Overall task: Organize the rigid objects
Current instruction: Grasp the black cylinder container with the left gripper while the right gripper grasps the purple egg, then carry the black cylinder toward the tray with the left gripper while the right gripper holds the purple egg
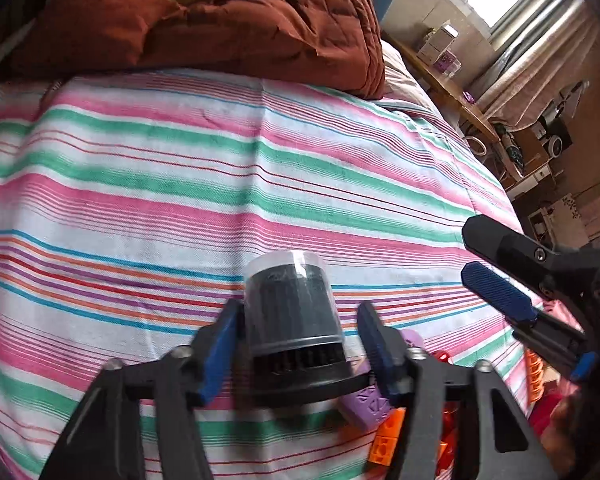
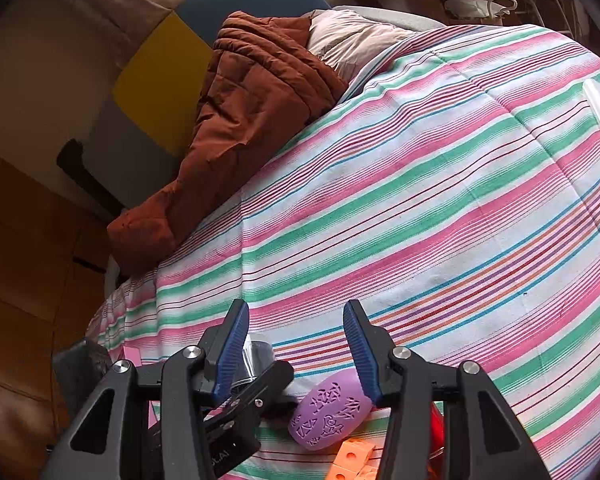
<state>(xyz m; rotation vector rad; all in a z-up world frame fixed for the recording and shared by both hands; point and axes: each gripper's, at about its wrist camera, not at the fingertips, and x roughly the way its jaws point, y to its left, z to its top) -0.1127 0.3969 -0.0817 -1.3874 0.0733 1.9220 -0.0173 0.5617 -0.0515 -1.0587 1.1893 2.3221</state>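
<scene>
My left gripper [image 1: 298,344] has jaws spread either side of the black cylinder w/ clear cap [image 1: 290,312]. The left pad [image 1: 220,348] looks to touch its side, though blur makes that hard to tell; the right pad sits clear of it. The cylinder stands on the striped bedsheet [image 1: 140,184], base flared. Just right of it lies the purple oval block [image 2: 332,412], embossed, w/ orange cubes [image 2: 352,458] beside it. My right gripper [image 2: 296,344] hangs over the sheet, jaws wide apart, holding nothing. A rust-brown quilt [image 1: 228,28] is bunched at the far end.
</scene>
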